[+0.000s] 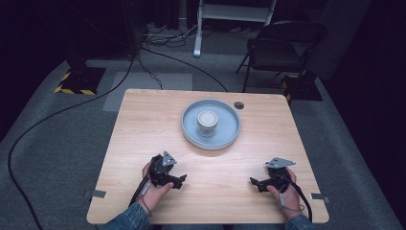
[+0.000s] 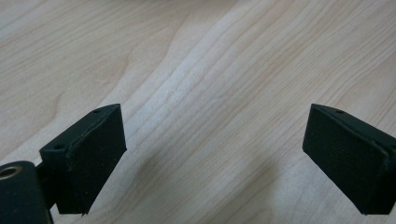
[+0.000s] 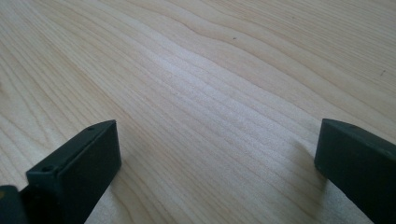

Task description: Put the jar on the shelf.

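In the high view a wooden table (image 1: 143,124) fills the middle of the frame, its near edge at the bottom and its far edge just above centre. A wide bare stretch of wood lies between the two grippers low in the frame, and more bare wood runs up the left and right sides of the top. A small dark hole (image 1: 239,105) sits near the far edge, just right of the tray.

The left gripper (image 1: 179,180) rests low and left of centre, held by the left hand (image 1: 154,187), pointing right toward the middle. The right gripper (image 1: 255,182) sits low and right, held by the right hand (image 1: 282,189), pointing left. They are well apart. In both gripper views the black jaws stand wide apart over bare wood, holding nothing.

A round grey tray (image 1: 230,135) lies just above the frame's centre, well apart from both grippers. A small jar (image 1: 208,122) stands upright in its middle.

A folding chair (image 1: 277,48) stands on the floor at upper right.
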`<state>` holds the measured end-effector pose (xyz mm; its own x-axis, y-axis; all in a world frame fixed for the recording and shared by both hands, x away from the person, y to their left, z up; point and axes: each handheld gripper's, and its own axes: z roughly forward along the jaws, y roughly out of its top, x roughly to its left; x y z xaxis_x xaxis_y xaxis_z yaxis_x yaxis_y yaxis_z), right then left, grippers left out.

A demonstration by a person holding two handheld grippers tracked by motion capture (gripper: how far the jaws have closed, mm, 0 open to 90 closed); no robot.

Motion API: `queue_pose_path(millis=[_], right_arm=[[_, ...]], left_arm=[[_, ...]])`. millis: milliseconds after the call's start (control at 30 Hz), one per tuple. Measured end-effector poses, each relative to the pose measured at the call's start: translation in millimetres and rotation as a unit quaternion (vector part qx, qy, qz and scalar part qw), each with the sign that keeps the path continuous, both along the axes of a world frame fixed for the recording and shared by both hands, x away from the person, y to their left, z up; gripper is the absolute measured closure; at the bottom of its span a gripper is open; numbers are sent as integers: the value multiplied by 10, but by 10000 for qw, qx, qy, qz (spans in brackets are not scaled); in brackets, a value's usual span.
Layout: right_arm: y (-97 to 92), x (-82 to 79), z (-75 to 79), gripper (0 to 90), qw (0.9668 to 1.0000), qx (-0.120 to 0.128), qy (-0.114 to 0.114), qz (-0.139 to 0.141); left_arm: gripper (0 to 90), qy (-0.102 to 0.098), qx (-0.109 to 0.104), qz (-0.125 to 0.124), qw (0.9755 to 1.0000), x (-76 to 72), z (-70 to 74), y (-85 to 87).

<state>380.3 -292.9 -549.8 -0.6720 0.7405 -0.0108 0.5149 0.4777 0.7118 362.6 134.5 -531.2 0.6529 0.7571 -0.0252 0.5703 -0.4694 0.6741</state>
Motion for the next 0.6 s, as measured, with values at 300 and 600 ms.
queue_pose_path(millis=[300,600], right_arm=[[0,0,0,2,10000,-1,0,1],[0,0,0,1,10000,0,0,1]], left_arm=[[42,74,172,64,9998,-5,-130,3],[2,-114,59,13,9999,-5,-179,22]])
